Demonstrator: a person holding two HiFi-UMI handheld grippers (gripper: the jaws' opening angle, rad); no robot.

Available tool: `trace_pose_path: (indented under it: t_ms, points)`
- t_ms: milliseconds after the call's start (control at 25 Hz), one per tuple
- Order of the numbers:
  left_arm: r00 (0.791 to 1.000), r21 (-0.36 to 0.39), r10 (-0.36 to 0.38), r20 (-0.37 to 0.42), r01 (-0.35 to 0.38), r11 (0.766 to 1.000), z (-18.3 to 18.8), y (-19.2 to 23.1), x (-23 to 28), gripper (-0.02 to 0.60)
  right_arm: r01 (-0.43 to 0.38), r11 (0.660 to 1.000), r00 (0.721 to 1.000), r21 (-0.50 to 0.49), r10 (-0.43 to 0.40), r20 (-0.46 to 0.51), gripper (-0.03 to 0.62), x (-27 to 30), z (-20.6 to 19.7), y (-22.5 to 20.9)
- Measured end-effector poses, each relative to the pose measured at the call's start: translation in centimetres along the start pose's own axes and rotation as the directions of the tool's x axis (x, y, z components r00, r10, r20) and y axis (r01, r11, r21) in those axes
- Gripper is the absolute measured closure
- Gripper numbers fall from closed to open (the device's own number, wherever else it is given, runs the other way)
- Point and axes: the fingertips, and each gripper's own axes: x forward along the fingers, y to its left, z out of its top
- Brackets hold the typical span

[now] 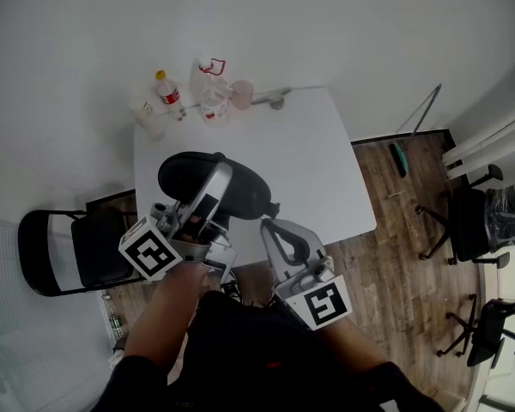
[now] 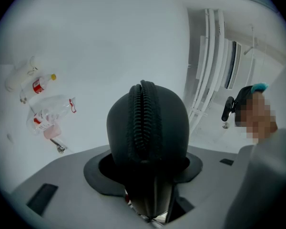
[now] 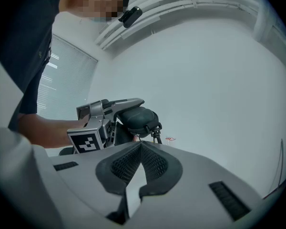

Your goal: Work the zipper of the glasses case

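Observation:
The black oval glasses case point(image 1: 251, 192) is held up over the white table point(image 1: 313, 157), with my left gripper point(image 1: 213, 189) shut on it. In the left gripper view the case point(image 2: 169, 123) stands on end between the jaws, and its closed zipper point(image 2: 143, 120) runs down the middle towards the camera. My right gripper point(image 1: 268, 227) hangs just right of the case, shut with nothing between its pads. In the right gripper view the pads point(image 3: 152, 162) meet at the tip of my right gripper point(image 3: 141, 145), and the case point(image 3: 139, 118) lies beyond with a small pull point(image 3: 157, 131) dangling from it.
Plastic bottles point(image 1: 168, 93), a clear container point(image 1: 211, 101) and a pink cup point(image 1: 241, 93) stand at the table's far edge. A black folding chair point(image 1: 62, 252) is at the left. Office chairs point(image 1: 474, 223) stand on the wood floor to the right.

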Motion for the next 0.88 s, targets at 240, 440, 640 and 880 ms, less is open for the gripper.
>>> trace_pose_path:
  t_ms: [240,440,640,880]
  points:
    - [1.0,0.012,0.0,-0.01,0.001,1.0,-0.2,0.4,-0.2,0.341,0.014,1.0,1.0,-0.016,-0.014,-0.008,0.58,-0.1,0.1,-0.8]
    - [1.0,0.042,-0.002,-0.028,0.004,0.999,-0.6,0.5,-0.2,0.342,0.021,1.0,0.999,-0.015,-0.021,-0.027,0.58,-0.2,-0.4,-1.1]
    - [0.999,0.05,-0.008,-0.045,0.01,0.999,-1.0,0.7,-0.3,0.344,0.023,0.999,0.999,-0.043,-0.025,-0.043,0.58,-0.2,-0.4,-2.2]
    - [0.994,0.078,-0.05,-0.095,0.057,0.995,-1.5,-0.5,0.0,0.343,0.021,0.998,0.999,-0.059,-0.024,-0.041,0.58,-0.6,0.1,-2.8]
